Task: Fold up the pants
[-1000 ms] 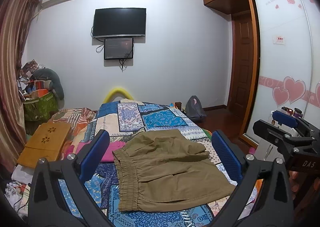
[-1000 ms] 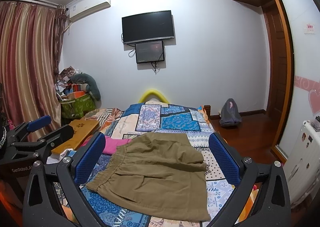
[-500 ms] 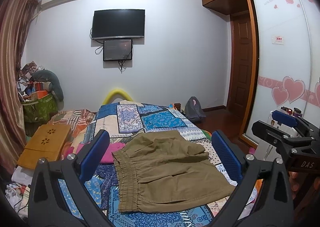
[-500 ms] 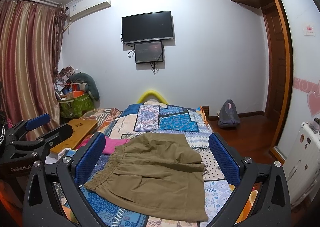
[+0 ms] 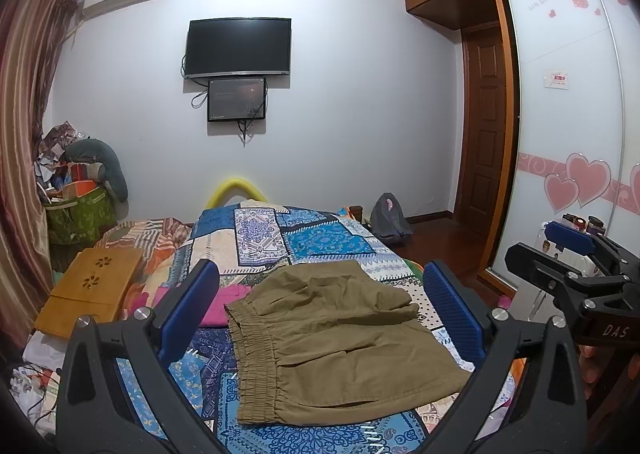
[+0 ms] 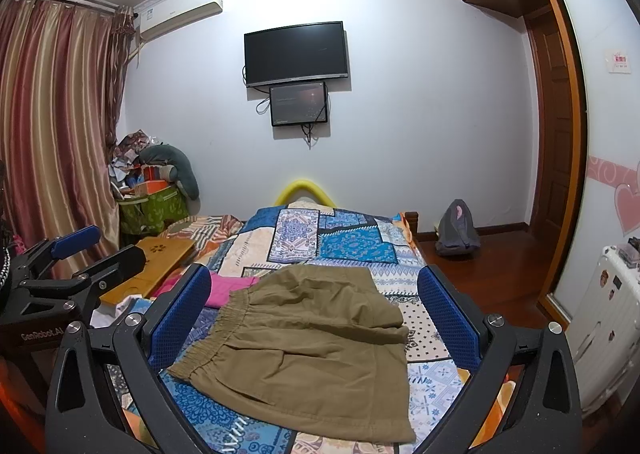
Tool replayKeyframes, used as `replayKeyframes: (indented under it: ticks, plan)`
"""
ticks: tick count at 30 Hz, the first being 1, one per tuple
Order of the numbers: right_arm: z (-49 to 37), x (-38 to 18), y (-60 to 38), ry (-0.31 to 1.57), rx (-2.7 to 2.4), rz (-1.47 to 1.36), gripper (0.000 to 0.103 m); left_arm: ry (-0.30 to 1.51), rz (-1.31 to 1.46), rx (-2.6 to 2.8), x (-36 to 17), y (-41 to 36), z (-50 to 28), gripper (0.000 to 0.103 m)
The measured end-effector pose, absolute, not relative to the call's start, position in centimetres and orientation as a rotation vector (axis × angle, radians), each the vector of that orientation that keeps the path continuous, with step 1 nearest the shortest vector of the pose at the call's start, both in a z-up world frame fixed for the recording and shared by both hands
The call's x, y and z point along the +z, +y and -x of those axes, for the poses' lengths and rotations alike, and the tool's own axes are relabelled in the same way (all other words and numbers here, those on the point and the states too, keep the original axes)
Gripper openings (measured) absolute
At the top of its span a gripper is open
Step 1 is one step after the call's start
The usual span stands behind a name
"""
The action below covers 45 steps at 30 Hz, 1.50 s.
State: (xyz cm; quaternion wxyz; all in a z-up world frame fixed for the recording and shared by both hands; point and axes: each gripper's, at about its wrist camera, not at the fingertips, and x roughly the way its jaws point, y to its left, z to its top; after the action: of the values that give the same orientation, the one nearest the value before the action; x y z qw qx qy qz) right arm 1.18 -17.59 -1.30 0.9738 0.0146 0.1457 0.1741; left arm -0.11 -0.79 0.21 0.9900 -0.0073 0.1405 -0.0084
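Observation:
Olive-brown pants (image 5: 336, 342) lie on the patchwork bedspread (image 5: 316, 242), waistband to the left, one leg folded over the other. They also show in the right wrist view (image 6: 312, 350). My left gripper (image 5: 320, 306) is open and empty, held above the near end of the pants. My right gripper (image 6: 314, 314) is open and empty too, above the pants. Each gripper shows in the other's view: the right one at the right edge (image 5: 568, 254), the left one at the left edge (image 6: 80, 254).
A pink garment (image 5: 224, 302) lies left of the pants. A wooden lap desk (image 5: 92, 290) and clutter sit at the bed's left. A white suitcase (image 6: 608, 326) stands at the right, a grey backpack (image 6: 456, 230) on the floor by the wall.
Both grippers have risen or drawn back very slightly; the pants sit a little lower in both views. The pants have not moved on the bed.

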Motion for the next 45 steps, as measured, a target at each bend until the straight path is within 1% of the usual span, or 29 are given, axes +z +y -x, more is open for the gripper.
replayKeyframes:
  ticks: [19, 27, 37, 45]
  plan:
    - [-1.6, -1.7, -17.5, 0.303, 0.352, -0.015, 0.103, 0.286, 0.013, -0.014, -0.2, -0.6, 0.0, 0.103]
    - [-3.1, -2.5, -16.9, 0.333, 0.354, 0.009, 0.103, 0.313, 0.013, 0.014, -1.0, 0.0, -2.0, 0.103]
    - [-9.2, -5.7, -18.2, 0.452, 0.282, 0.045, 0.103, 0.436, 0.026, 0.016, -4.0, 3.2, -9.4, 0.103]
    - [-13.8, -5.7, -19.1, 0.445, 0.258, 0.135, 0.103, 0.557, 0.028, 0.1, -6.0, 9.5, -17.5, 0.103]
